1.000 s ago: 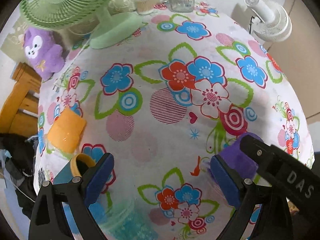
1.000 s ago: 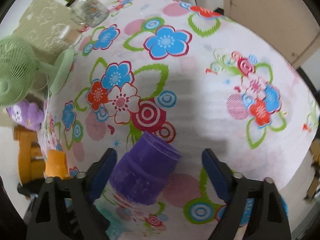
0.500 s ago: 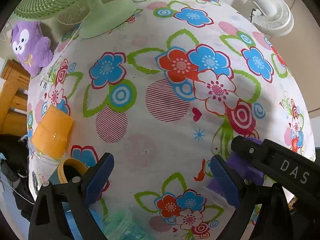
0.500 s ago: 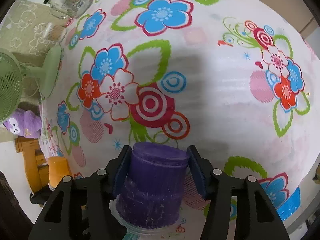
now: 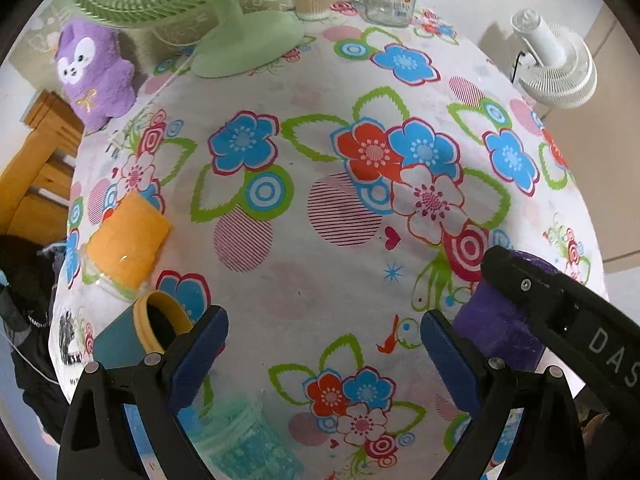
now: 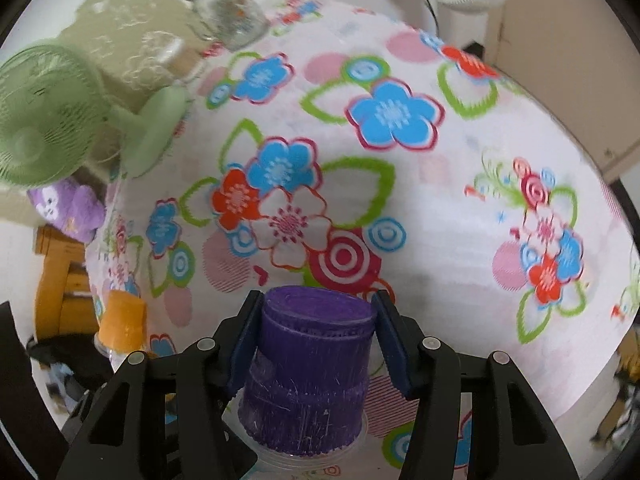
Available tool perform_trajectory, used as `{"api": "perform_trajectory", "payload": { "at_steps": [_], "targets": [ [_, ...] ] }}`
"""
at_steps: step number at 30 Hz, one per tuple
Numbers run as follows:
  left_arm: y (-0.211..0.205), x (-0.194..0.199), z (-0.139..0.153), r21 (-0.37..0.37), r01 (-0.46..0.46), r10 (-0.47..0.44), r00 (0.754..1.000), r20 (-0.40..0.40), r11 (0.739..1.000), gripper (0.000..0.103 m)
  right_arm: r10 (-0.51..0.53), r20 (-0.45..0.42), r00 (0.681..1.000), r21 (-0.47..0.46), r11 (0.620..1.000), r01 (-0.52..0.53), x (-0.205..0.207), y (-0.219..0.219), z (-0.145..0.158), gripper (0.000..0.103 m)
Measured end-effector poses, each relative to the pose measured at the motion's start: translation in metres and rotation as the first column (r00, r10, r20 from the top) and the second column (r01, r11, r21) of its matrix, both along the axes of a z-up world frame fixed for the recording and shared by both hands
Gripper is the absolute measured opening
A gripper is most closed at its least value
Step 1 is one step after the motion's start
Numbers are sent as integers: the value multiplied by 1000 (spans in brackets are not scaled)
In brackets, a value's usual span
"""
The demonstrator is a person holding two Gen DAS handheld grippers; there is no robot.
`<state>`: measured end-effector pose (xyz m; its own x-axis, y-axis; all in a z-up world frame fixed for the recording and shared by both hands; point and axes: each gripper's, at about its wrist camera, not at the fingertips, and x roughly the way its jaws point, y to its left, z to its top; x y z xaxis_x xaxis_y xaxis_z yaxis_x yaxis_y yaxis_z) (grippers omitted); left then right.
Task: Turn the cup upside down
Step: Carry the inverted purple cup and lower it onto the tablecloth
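Scratched purple cup [image 6: 308,364], base up, clamped in right gripper [image 6: 316,340]

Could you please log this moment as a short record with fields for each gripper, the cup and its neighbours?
right gripper: shut on the purple cup
purple cup: closed end toward the camera's far side, rim nearest the camera
left gripper: open, holds nothing
orange cup: on the tablecloth, left side
teal cup: lying on its side
green fan: far edge
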<state>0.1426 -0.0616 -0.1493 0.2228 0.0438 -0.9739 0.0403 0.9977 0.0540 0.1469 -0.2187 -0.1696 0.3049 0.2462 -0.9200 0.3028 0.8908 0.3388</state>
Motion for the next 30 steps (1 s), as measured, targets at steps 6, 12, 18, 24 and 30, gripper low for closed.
{"api": "perform_trajectory", "payload": {
  "at_steps": [6, 12, 18, 24, 30],
  "targets": [
    [-1, -14, 19, -17, -49, 49, 998, 38, 999, 98, 84, 54, 995, -25, 996, -82, -6, 3, 24, 58],
    [-2, -32, 38, -30, -107, 109, 991, 72, 994, 98, 169, 126, 978, -80, 984, -160, -14, 3, 51, 58],
    [-5, -48, 52, -49, -172, 177, 978, 106, 984, 98, 281, 207, 937, -131, 957, -258, -22, 4, 75, 58],
    [-9, -61, 67, -69, -217, 225, 962, 154, 974, 98, 357, 292, 887, -165, 933, -321, -32, 0, 96, 58],
    [-16, -67, 71, -75, -230, 240, 953, 186, 970, 98, 412, 371, 832, -234, 909, -346, -41, -7, 105, 57]
  ]
}}
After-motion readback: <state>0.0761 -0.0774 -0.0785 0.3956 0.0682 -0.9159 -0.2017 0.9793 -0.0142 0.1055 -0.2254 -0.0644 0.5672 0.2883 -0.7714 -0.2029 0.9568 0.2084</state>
